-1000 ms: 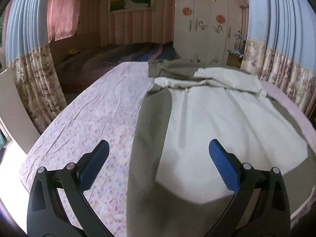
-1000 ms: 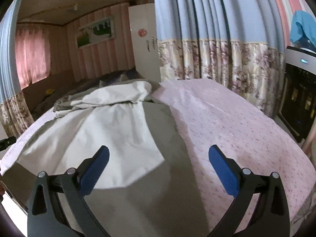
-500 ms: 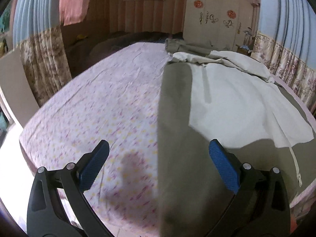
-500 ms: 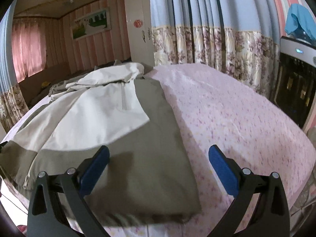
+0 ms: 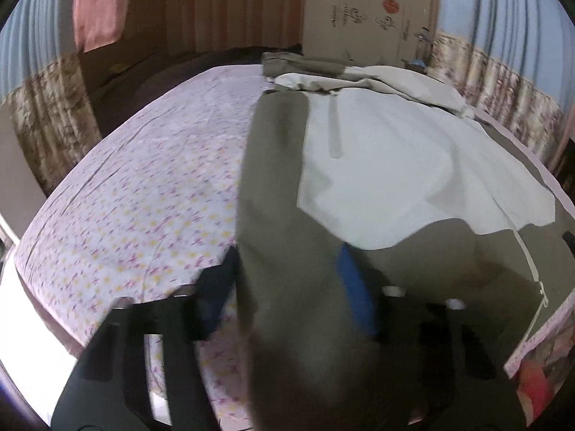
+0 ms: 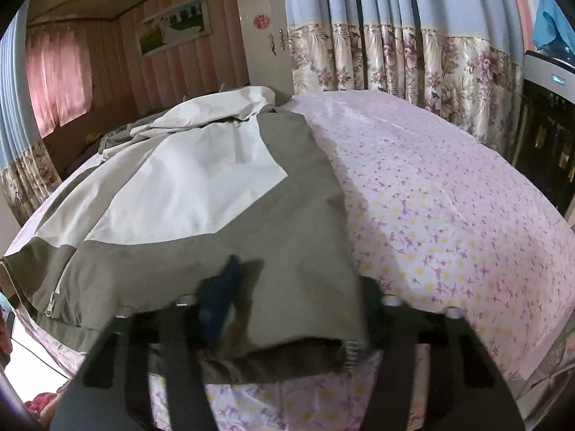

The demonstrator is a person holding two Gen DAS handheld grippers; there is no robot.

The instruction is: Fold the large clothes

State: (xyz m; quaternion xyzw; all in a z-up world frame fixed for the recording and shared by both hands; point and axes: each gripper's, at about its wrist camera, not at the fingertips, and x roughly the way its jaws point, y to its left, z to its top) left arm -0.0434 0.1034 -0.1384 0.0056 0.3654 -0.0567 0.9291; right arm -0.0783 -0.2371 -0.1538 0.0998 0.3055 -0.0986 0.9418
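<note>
A large olive and cream jacket (image 5: 359,165) lies spread on the bed (image 5: 143,194); it also shows in the right wrist view (image 6: 215,194). My left gripper (image 5: 287,287) straddles the jacket's near left hem corner, the olive cloth between its blue pads (image 5: 355,298), which stand closer than before. My right gripper (image 6: 294,305) straddles the near right hem corner; one blue pad (image 6: 222,298) lies on top of the cloth, the other finger is hidden under it. A white zipper (image 5: 528,258) runs along the hem.
The bed (image 6: 449,215) has a pink floral sheet. Blue and floral curtains (image 6: 395,54) hang at the right, a white wardrobe (image 5: 366,14) stands behind, and a dark appliance (image 6: 546,115) is at the far right. The near bed edge lies below both grippers.
Both grippers have dropped low to the near hem of the jacket and their fingers have drawn together around the olive cloth. The left view is motion-blurred.
</note>
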